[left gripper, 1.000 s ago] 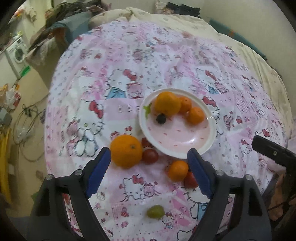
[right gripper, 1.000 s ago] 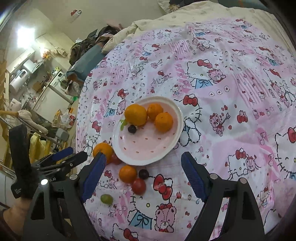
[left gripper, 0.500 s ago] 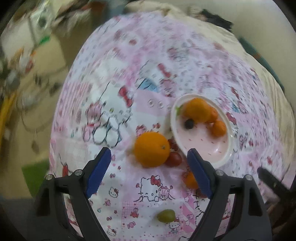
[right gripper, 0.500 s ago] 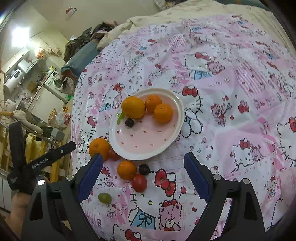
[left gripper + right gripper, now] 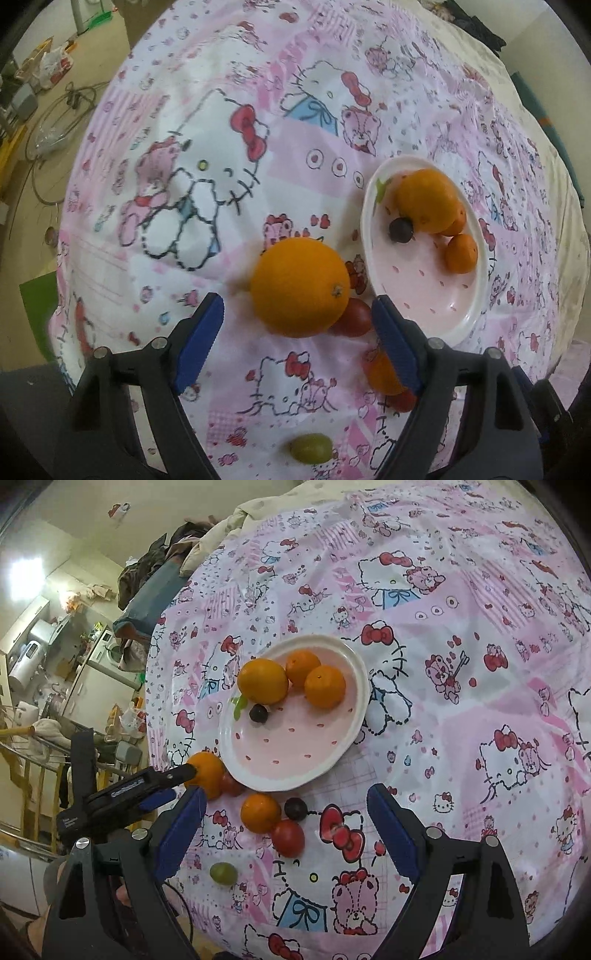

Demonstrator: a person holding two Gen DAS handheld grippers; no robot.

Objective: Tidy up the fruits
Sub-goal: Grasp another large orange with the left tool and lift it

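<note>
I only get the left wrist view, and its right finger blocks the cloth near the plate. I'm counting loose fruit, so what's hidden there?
Observer: A small dark round fruit lies on the cloth just outside the white pink-dotted plate, next to the small loose orange mandarin.
Operator: Is the right gripper carrying anything?
Observer: No. The right gripper is empty, with its blue-padded fingers spread wide.
</note>
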